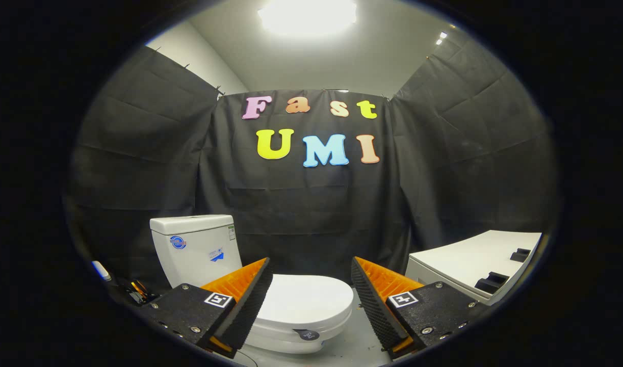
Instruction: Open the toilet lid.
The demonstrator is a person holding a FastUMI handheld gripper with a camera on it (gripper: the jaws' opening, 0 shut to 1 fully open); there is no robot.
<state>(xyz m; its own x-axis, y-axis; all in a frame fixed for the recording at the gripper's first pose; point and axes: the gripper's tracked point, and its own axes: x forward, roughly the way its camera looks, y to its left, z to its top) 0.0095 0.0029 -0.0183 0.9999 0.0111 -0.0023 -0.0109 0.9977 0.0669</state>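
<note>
Gripper (309, 278) held low, jaws spread wide, nothing between the fingers. Toilet lid (304, 302) lies flat and closed on the bowl, seen through the gap between the fingers and just beyond them; the tank (193, 247) stands behind it against the black cloth wall. Lid looks like smooth, glossy white plastic: stiff, fairly light, probably slippery under the ribbed pads (372, 300). Hinge sits at the tank end, so the free front rim is the place to take hold. A small dark tab (306, 334) sits at that front edge; likely the best purchase, either pinched or hooked from below. Expect the lid to swing on its hinge, not lift free. White table (469, 262) off to the right, well apart from the toilet.
</note>
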